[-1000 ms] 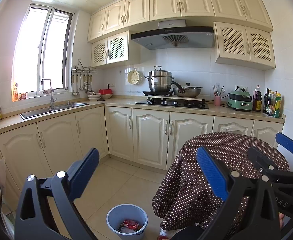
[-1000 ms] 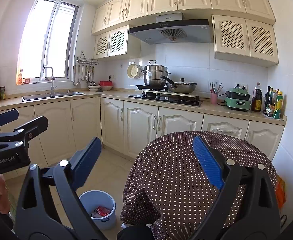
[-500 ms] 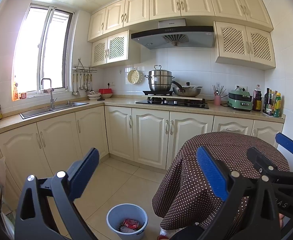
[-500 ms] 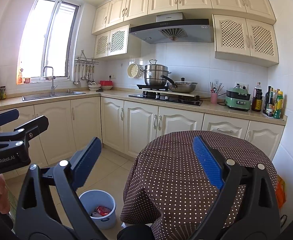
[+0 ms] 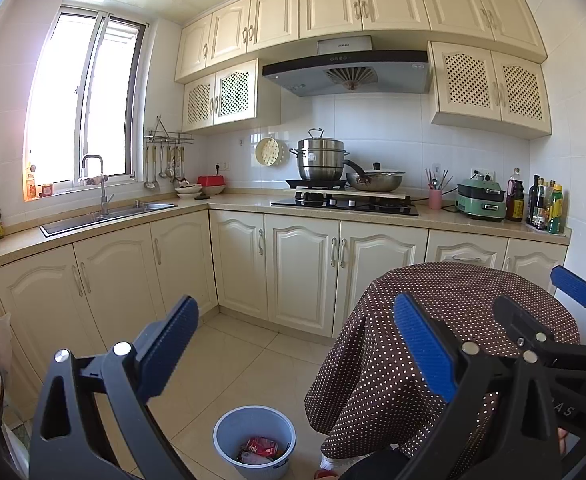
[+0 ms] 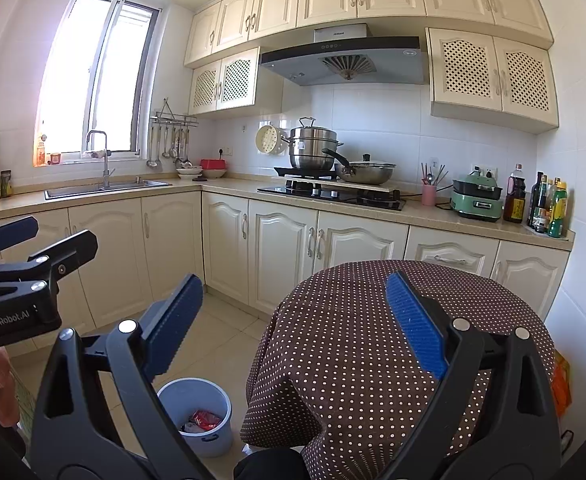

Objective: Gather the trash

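Note:
A pale blue bin (image 5: 253,434) stands on the tiled floor left of a round table; it also shows in the right wrist view (image 6: 197,400). Red and white wrappers (image 5: 259,450) lie inside it, and show in the right wrist view too (image 6: 201,420). My left gripper (image 5: 293,344) is open and empty, held above the bin. My right gripper (image 6: 293,320) is open and empty over the near edge of the table. Each gripper shows in the other's view: the right one (image 5: 541,312) and the left one (image 6: 33,240).
The round table has a brown dotted cloth (image 6: 357,320) with nothing on top. Cream cabinets (image 5: 301,272) run along the back and left walls, with a sink (image 5: 105,212), a stove with pots (image 5: 345,196) and bottles (image 5: 545,208) on the counter.

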Tool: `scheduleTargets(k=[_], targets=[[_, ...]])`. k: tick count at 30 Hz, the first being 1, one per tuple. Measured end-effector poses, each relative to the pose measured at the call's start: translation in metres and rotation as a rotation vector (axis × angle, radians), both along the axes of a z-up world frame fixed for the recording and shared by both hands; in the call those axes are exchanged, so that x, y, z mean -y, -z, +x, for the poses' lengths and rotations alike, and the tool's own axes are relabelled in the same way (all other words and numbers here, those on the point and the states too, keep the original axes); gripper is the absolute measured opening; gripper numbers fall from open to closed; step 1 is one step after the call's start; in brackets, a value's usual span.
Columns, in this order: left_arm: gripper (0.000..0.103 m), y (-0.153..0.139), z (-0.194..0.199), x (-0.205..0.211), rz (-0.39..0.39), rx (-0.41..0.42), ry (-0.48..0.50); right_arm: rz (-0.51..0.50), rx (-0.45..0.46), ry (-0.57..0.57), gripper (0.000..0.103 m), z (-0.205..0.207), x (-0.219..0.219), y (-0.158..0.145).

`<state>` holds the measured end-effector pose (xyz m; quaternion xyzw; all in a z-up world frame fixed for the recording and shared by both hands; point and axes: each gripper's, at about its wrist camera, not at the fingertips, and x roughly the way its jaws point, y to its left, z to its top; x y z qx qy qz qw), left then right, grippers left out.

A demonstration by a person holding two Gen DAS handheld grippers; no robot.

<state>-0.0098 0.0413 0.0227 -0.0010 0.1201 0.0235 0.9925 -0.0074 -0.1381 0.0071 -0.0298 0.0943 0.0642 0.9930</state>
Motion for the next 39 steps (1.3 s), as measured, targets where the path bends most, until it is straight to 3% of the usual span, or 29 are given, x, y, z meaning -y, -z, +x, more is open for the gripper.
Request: scheduleTargets(k=[39], targets=[[0.096,0.007,0.004,-0.002,0.002,-0.024,-0.006,-0.012,-0.017,-0.009,0.091,0.011,-0.002,-0.001]])
